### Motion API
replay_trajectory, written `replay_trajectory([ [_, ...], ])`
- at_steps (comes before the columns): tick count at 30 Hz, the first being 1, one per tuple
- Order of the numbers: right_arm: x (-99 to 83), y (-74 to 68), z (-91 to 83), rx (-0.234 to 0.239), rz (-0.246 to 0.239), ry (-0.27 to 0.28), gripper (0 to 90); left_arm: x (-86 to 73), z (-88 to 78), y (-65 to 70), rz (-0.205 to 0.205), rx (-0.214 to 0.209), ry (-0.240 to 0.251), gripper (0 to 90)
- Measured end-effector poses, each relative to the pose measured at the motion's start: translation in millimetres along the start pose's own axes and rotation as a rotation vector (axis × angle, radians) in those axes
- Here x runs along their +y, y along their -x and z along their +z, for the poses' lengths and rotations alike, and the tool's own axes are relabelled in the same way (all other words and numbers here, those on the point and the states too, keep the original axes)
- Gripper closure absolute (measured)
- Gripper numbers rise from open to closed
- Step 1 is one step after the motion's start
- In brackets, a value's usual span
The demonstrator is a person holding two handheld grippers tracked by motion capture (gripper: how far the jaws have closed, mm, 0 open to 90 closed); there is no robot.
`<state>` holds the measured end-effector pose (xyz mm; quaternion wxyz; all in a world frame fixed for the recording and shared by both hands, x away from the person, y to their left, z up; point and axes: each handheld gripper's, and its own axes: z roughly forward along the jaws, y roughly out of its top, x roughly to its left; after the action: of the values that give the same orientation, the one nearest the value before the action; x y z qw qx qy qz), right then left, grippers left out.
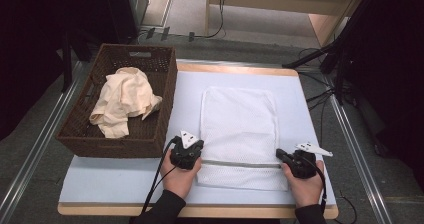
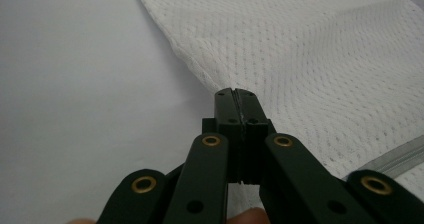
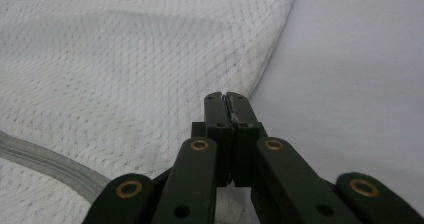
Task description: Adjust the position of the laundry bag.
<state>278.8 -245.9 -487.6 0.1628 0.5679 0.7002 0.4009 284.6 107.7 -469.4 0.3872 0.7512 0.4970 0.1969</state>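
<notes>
A white mesh bag (image 1: 239,124) lies flat on the pale blue table top (image 1: 120,179), with a grey zipper (image 1: 240,164) running across it near the front. My left gripper (image 1: 199,156) is at the bag's left edge by the zipper. In the left gripper view its jaws (image 2: 233,91) are pressed together right on the hem of the mesh (image 2: 310,49). At the right edge, level with the zipper, is my right gripper (image 1: 280,156). The right gripper view shows it (image 3: 226,96) shut, with a sliver of white mesh (image 3: 125,69) pinched between the jaws.
A dark wicker basket (image 1: 167,84) stands at the table's left and holds a crumpled cream cloth (image 1: 125,99). Bare table top lies in front of the basket and right of the bag. Cables and stand legs (image 1: 320,59) are on the floor beyond the far right corner.
</notes>
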Motion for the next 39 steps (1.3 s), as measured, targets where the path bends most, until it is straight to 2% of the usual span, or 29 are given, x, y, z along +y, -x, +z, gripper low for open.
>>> replay_trajectory([
  [8, -0.8, -18.9, 6.2, 0.018, -0.023, -0.007, 90.0, -11.6, -18.0, -12.5, -0.019, 0.038, 0.016, 90.0],
  [13, -1.7, -29.0, 8.7, 0.041, -0.039, -0.008, 90.0, -21.5, -29.6, -21.3, 0.003, 0.066, 0.014, 90.0],
  [20, -3.6, -36.5, 8.8, 0.050, -0.032, 0.000, 90.0, -26.2, -37.7, -31.1, -0.012, 0.086, 0.026, 90.0],
  [22, -4.4, -41.3, 9.4, 0.047, -0.052, 0.003, 90.0, -27.0, -39.2, -33.2, -0.011, 0.076, 0.023, 90.0],
  [24, -3.5, -39.1, 6.9, 0.062, -0.038, 0.013, 86.1, -27.6, -41.2, -34.0, -0.011, 0.062, 0.039, 86.7],
  [25, -3.1, -37.5, 5.8, 0.072, -0.030, 0.020, 80.4, -27.9, -43.6, -34.1, -0.010, 0.048, 0.055, 83.0],
  [26, -2.6, -34.8, 3.1, 0.081, -0.029, 0.034, 68.4, -27.8, -45.5, -34.5, -0.007, 0.018, 0.067, 77.9],
  [27, -2.6, -34.8, 3.1, 0.081, -0.029, 0.034, 68.4, -27.8, -45.5, -34.5, -0.007, 0.018, 0.067, 74.0],
  [28, -2.9, -31.3, -3.0, 0.101, -0.039, 0.047, 57.8, -26.2, -48.9, -33.5, -0.005, -0.036, 0.078, 68.9],
  [29, -3.2, -29.7, -5.9, 0.119, -0.041, 0.042, 54.3, -25.0, -50.4, -32.0, 0.006, -0.056, 0.078, 64.4],
  [30, -3.2, -29.7, -5.9, 0.119, -0.041, 0.042, 54.3, -25.0, -50.4, -32.0, 0.006, -0.056, 0.078, 59.7],
  [31, -3.4, -28.0, -10.0, 0.134, -0.046, 0.043, 50.7, -24.0, -53.9, -28.9, 0.027, -0.067, 0.084, 59.7],
  [32, -4.7, -25.4, -20.5, 0.125, -0.047, 0.056, 42.2, -23.5, -56.9, -26.7, 0.037, -0.098, 0.100, 56.8],
  [34, -6.3, -25.6, -26.2, 0.113, -0.053, 0.056, 35.9, -22.4, -59.2, -24.3, 0.038, -0.129, 0.111, 54.8],
  [36, -8.9, -26.7, -30.3, 0.098, -0.061, 0.051, 32.8, -21.4, -59.9, -22.3, 0.037, -0.149, 0.118, 54.0],
  [39, -14.8, -28.4, -38.7, 0.105, -0.046, 0.061, 32.0, -20.1, -60.4, -17.3, 0.046, -0.187, 0.118, 53.2],
])
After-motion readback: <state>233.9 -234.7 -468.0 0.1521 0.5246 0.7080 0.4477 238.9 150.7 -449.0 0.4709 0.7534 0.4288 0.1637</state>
